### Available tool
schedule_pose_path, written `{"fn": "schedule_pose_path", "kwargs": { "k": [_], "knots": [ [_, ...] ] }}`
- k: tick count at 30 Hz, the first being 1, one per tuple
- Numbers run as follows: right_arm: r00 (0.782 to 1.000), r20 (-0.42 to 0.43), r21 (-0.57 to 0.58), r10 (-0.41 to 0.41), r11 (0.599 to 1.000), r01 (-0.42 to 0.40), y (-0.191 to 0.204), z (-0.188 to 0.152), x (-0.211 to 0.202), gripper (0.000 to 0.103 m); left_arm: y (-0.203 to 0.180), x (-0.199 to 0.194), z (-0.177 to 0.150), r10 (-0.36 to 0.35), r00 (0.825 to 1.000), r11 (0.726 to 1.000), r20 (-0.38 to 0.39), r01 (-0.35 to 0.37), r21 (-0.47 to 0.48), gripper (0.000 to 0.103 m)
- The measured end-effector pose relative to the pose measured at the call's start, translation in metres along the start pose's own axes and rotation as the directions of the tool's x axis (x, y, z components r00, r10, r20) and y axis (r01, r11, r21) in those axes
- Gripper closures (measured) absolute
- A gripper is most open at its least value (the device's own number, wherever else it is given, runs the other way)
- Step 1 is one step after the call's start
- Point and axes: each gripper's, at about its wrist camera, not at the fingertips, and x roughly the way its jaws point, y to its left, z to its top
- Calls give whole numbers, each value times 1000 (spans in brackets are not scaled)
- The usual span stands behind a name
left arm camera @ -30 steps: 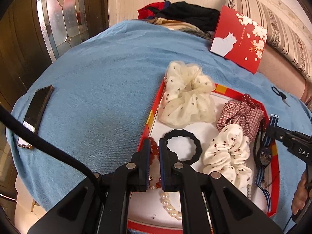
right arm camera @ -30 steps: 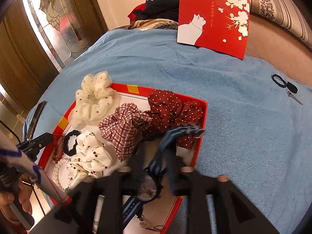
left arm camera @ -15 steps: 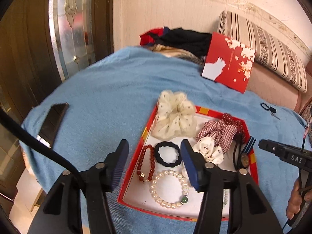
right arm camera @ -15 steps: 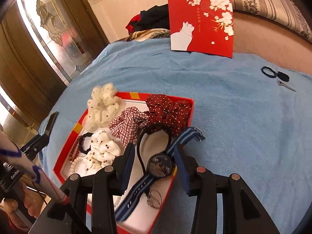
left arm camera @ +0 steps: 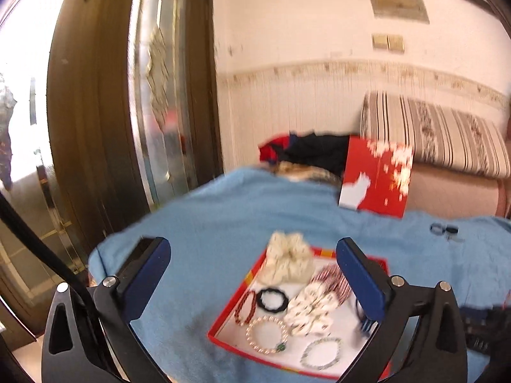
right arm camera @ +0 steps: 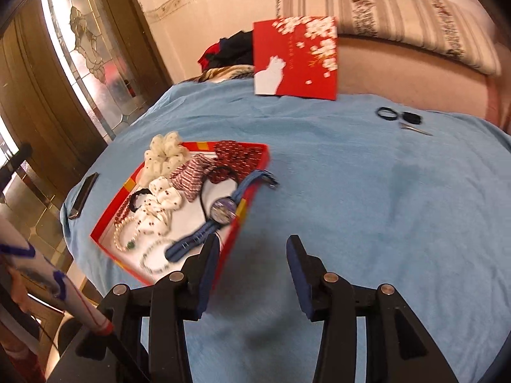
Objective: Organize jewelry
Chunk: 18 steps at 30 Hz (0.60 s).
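A red-rimmed tray (left arm camera: 230, 312) (right arm camera: 105, 215) lies on the blue cloth. It holds a cream scrunchie (left arm camera: 287, 261), a white dotted scrunchie (right arm camera: 156, 207), a plaid scrunchie (right arm camera: 191, 172) and a dark red scrunchie (right arm camera: 239, 156). Beside them are a black hair ring (left arm camera: 271, 300), a red bead bracelet (left arm camera: 244, 308), a pearl bracelet (left arm camera: 266, 335) and a clear bead bracelet (left arm camera: 321, 352). A watch (right arm camera: 223, 209) lies at the tray's right side, its blue strap reaching over the rim. My left gripper (left arm camera: 252, 241) hovers high before the tray, jaws opening wide and empty. My right gripper (right arm camera: 252, 241) is right of the tray, jaws opening and empty.
A dark phone (right arm camera: 83, 194) lies left of the tray near the cloth's edge. A red card with a white cat (right arm camera: 295, 57) leans at the back beside a clothes pile (right arm camera: 230, 51). A black hair tie and small scissors (right arm camera: 399, 116) lie far right. A sleeve shows lower left.
Both grippers pulled back and up from the tray. The left one went from shut to wide open. The right one let go of the watch strap, which now rests on the tray.
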Motion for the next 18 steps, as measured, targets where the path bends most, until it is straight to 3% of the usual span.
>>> {"fn": "schedule_pose_path", "kwargs": {
  "k": [9, 18],
  "knots": [
    [997, 46, 45, -61, 997, 59, -35, -37, -48, 51, -39, -58, 5, -101, 995, 993, 21, 102, -64, 0],
    [991, 77, 50, -111, 993, 107, -52, -58, -69, 49, -68, -78, -15, -108, 993, 989, -56, 101, -105, 0]
  ]
}}
